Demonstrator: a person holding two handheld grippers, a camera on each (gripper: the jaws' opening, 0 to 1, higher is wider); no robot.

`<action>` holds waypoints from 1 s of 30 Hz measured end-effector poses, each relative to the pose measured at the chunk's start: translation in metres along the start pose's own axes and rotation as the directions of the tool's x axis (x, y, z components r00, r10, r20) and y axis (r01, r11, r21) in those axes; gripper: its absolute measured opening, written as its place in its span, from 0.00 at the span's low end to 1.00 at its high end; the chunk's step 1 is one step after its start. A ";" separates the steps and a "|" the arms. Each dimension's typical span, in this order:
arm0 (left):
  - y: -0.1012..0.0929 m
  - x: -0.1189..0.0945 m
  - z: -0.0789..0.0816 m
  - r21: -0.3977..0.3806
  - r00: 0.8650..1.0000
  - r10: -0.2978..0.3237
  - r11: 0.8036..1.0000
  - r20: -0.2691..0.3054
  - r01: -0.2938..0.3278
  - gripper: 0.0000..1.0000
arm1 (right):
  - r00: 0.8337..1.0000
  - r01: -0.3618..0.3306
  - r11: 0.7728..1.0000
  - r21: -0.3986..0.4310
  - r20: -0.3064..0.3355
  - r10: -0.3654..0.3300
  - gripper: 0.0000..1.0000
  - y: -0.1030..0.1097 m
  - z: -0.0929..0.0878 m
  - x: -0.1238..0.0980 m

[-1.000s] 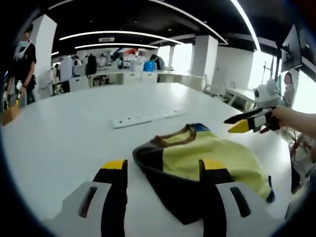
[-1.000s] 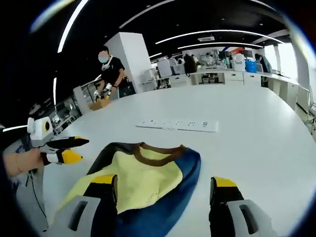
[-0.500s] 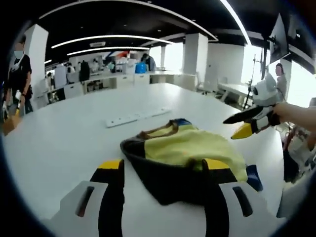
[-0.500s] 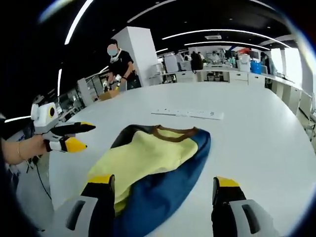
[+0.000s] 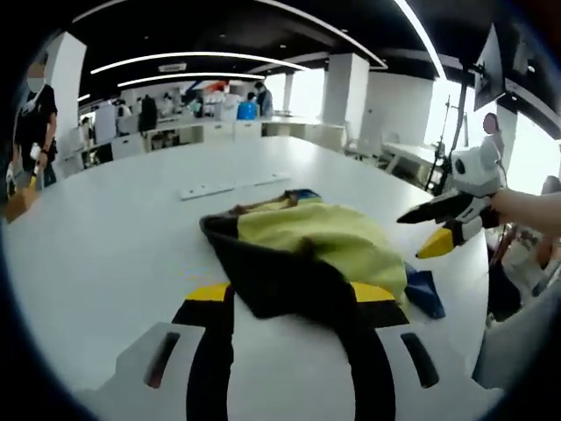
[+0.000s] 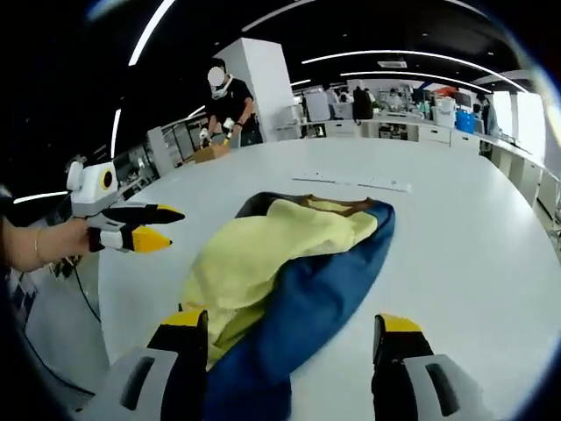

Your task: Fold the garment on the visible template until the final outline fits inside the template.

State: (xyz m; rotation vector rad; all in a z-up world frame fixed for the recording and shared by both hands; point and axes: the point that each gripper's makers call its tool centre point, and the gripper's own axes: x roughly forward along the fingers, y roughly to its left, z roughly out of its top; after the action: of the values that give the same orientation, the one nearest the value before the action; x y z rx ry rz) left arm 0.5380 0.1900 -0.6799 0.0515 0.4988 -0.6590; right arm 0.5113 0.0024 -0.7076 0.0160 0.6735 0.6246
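Garment (image 5: pixel 316 250): yellow, black and blue, bunched on white table (image 5: pixel 114 237); lower hem now drawn nearer both cameras than a second ago, pile more crumpled.
Left gripper (image 5: pixel 289 303): jaws apart, black hem draped between them, grip uncertain.
Right gripper (image 6: pixel 289 338): jaws apart, blue edge between.
Template: not discernible.
Fold judged early.
Writing: none legible.
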 end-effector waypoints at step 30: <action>-0.058 0.023 -0.053 -0.158 0.999 -0.030 0.987 -0.028 0.025 0.32 | 0.992 0.127 0.985 0.118 -0.013 -0.127 0.36 0.039 -0.054 -0.009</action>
State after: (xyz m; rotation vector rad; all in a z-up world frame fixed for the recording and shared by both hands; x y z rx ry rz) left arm 0.4959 0.1417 -0.7311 -0.0950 0.5802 -0.6447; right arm 0.4531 0.0194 -0.7365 0.0809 0.7106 0.4618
